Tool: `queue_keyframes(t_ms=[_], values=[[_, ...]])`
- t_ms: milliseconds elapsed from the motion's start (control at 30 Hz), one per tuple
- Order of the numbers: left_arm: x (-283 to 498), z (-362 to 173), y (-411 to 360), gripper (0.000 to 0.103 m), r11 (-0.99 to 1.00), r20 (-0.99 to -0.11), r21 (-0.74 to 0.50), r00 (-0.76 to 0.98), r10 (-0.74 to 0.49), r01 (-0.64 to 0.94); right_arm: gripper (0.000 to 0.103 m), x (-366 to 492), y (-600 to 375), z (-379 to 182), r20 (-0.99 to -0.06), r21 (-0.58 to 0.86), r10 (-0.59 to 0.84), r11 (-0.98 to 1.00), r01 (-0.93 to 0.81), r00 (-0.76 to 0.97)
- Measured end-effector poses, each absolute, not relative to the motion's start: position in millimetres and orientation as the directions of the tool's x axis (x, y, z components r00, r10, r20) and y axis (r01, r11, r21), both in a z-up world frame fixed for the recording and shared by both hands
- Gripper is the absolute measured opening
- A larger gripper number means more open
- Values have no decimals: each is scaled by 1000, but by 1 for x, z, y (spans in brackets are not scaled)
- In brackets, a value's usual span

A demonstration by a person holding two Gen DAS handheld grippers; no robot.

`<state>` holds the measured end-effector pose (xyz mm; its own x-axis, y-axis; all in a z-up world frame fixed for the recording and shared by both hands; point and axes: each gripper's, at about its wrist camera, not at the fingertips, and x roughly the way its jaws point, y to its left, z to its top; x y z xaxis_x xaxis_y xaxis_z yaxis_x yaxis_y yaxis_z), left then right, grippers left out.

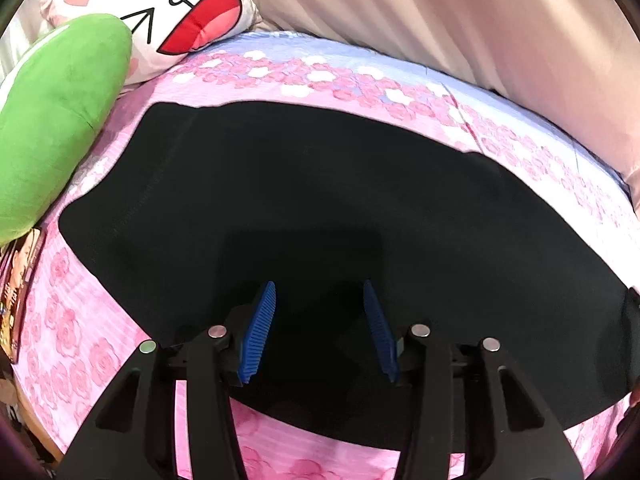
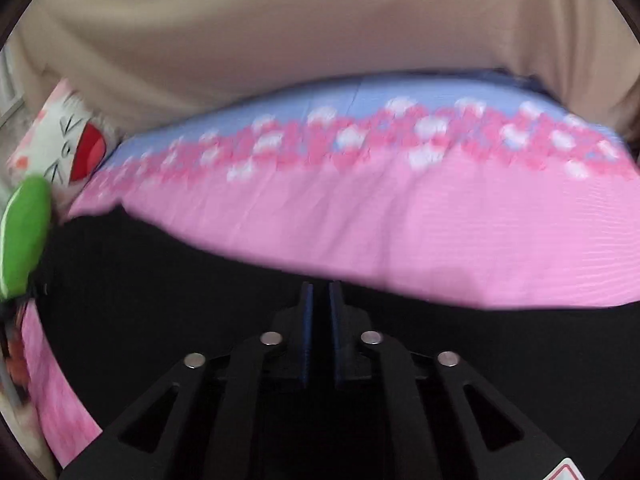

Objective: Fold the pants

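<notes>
The black pants (image 1: 320,200) lie flat and folded lengthwise on the pink flowered bedsheet (image 1: 80,320). My left gripper (image 1: 320,292) hovers over their near part, open and empty, blue pads (image 1: 260,328) wide apart. In the right wrist view, which is motion-blurred, the pants (image 2: 160,280) fill the lower half. My right gripper (image 2: 320,292) sits at the pants' far edge with its pads nearly together and dark cloth between them; the pinch itself is hard to see.
A green plush cushion (image 1: 52,128) and a white cartoon-face pillow (image 1: 160,12) lie at the far left of the bed. A beige curtain (image 1: 440,20) hangs behind the bed. A printed book or box (image 1: 20,280) lies at the left edge.
</notes>
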<state>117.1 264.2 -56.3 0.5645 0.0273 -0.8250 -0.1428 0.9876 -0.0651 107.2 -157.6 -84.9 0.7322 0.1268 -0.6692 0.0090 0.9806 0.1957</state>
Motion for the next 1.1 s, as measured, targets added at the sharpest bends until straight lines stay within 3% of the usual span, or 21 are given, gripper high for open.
queue_keyframes(t_ms=[167, 333, 467, 600, 700, 767, 833, 1100], values=[[112, -54, 275, 45, 986, -808, -105, 589, -7, -133, 14, 128, -62, -58, -633, 252, 388, 921, -296, 670], [108, -63, 285, 44, 987, -814, -89, 580, 5, -132, 13, 186, 51, -75, -700, 231, 480, 853, -468, 529], [109, -65, 290, 46, 990, -807, -96, 591, -14, -108, 0, 240, 103, -105, -770, 129, 389, 872, -473, 506], [109, -66, 285, 54, 993, -797, -88, 604, -22, -80, 0, 263, 93, -96, -748, 206, 414, 888, -411, 518], [108, -68, 280, 60, 995, -789, -72, 614, -17, -66, 1, 234, 111, -86, -720, 140, 422, 866, -480, 552], [107, -68, 276, 61, 997, -787, -42, 617, 9, -67, 0, 245, 124, -103, -756, 51, 338, 884, -465, 560], [107, -67, 272, 61, 997, -787, -21, 616, 29, -75, 0, 255, 118, -102, -753, 93, 338, 904, -417, 565], [100, -63, 270, 61, 996, -795, -30, 607, 29, -86, 4, 161, 31, -50, -602, 150, 358, 929, -339, 714]])
